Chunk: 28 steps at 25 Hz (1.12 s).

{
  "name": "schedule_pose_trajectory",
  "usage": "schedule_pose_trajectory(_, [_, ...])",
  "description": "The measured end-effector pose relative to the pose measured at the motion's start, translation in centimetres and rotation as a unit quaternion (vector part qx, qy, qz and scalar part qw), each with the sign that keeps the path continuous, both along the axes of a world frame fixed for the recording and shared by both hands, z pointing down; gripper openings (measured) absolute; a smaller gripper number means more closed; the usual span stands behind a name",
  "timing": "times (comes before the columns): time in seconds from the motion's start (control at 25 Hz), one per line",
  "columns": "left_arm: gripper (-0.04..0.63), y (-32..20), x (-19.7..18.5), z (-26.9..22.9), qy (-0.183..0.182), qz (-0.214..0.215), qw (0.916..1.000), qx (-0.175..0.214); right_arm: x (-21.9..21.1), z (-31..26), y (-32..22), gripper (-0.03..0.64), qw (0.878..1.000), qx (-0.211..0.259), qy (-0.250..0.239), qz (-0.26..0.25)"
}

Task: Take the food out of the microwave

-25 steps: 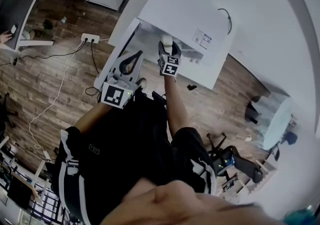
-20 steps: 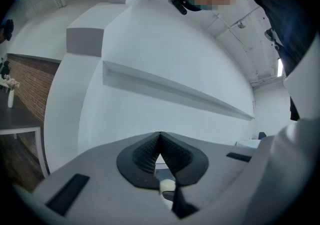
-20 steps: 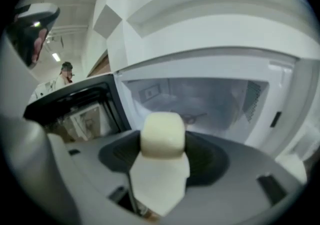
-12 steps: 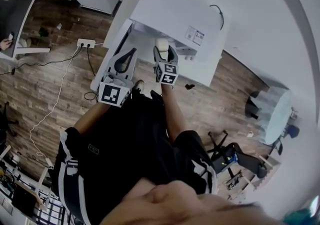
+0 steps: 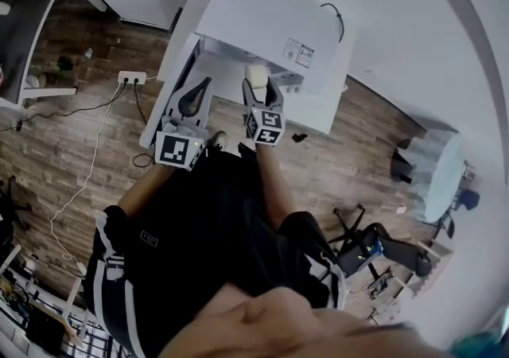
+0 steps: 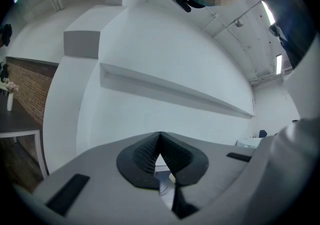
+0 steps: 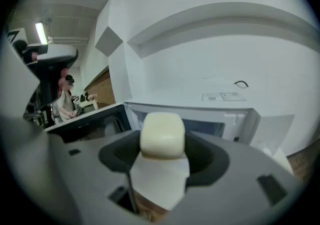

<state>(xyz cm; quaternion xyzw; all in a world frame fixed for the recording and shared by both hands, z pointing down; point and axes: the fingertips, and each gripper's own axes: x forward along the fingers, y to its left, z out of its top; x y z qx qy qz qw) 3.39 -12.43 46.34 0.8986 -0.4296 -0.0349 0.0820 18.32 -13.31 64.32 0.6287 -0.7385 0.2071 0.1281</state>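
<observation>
The white microwave (image 5: 266, 14) stands on a white table (image 5: 322, 106) with its door (image 5: 180, 68) swung open to the left. In front of its opening, my right gripper (image 5: 261, 87) is shut on the food (image 5: 256, 73), a pale cream block. The right gripper view shows the food (image 7: 161, 134) with a white wrapper under it, pinched between the jaws of the right gripper (image 7: 161, 156), and the microwave (image 7: 215, 119) behind. My left gripper (image 5: 203, 86) hovers by the door, shut and empty. Seen in its own view, the left gripper (image 6: 159, 140) points up at a white wall.
A power strip (image 5: 129, 76) with cables lies on the wooden floor at the left. An office chair (image 5: 374, 247) stands at the lower right. A round white table (image 5: 436, 177) is at the far right. A person (image 7: 65, 100) stands in the background.
My right gripper has drawn back from the microwave's opening toward me, carrying the food out. The left gripper has stayed shut beside the door.
</observation>
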Motion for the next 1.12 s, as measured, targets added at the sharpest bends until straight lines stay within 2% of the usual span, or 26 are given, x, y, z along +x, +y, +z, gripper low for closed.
schedule_pose_trajectory(0.8, [0.029,-0.1,1.6,1.4,-0.022,0.014,0.9996,0.013,2.9,-10.6,7.2,0.29,0.994,0.088,-0.013,0.057])
schedule_pose_trajectory(1.0, [0.029,0.1,1.9,1.7,-0.02,0.017,0.9997,0.004,3.2,-11.4,8.1,0.29,0.993,0.097,-0.014,0.061])
schedule_pose_trajectory(1.12, [0.029,0.2,1.9,1.5,-0.024,0.022,0.9993,0.015,3.1,-11.5,8.3,0.29,0.993,0.101,-0.005,0.058])
